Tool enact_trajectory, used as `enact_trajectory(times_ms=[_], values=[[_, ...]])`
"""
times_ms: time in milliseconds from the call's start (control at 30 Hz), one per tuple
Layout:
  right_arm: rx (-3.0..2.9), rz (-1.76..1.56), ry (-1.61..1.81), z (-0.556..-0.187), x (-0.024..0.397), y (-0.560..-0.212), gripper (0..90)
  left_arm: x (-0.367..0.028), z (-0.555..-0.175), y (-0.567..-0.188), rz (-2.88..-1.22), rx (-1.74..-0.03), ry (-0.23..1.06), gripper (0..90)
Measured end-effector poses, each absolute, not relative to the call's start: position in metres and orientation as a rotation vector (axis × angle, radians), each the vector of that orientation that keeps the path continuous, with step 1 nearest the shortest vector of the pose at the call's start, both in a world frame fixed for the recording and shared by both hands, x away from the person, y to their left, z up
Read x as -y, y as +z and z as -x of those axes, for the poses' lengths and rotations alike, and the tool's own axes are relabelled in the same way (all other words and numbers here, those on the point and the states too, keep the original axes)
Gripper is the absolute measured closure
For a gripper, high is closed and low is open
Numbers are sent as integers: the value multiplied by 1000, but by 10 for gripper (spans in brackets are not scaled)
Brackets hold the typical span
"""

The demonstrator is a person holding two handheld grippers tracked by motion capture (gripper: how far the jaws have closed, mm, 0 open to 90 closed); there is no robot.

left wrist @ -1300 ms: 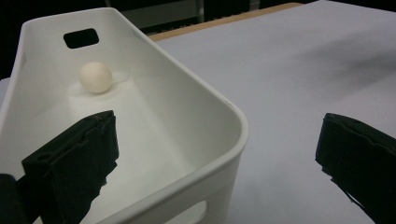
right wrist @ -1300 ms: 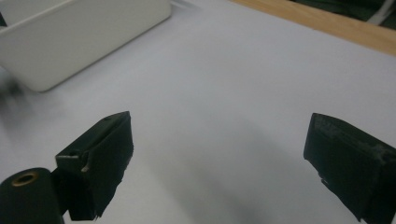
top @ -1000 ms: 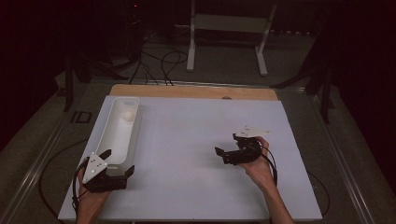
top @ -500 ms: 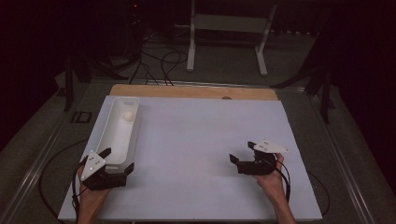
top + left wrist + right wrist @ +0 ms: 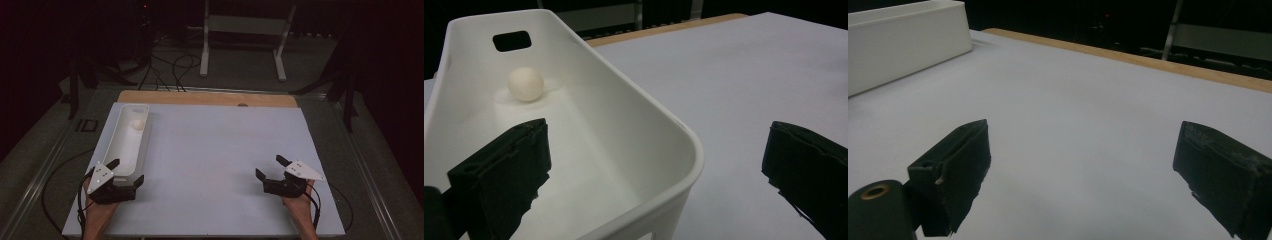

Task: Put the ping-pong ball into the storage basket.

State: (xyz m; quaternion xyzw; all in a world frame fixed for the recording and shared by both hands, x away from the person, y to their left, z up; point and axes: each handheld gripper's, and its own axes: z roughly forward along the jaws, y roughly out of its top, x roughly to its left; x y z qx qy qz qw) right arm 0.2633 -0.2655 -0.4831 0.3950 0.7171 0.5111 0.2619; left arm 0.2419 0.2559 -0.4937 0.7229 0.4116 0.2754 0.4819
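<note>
White bin point(image 5: 131, 142) stands along the table's point(image 5: 215, 150) left side, a pale ball point(image 5: 136, 124) at its far end. Left gripper point(image 5: 126, 172) straddles its near corner, fingers spread; right gripper point(image 5: 269, 167) rests well apart, fingers spread, holding nothing.

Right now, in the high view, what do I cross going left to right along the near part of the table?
Left gripper, open, at the near end of the white bin → bare white table top → right gripper, open and holding nothing.
</note>
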Motion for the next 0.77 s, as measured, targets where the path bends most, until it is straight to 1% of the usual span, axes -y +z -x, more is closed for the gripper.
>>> enact_trajectory(times_ms=[300,700,767], values=[[-1867,-1067,1412,-251,280,-483,79,-254,-240,-493,-1763,-987,674,0],[-1859,-1071,1404,-252,282,-485,79,-249,-238,-491,-1778,-972,690,0],[-1864,-1079,1399,-252,282,-486,79,-246,-235,-489,-1768,-958,713,0]])
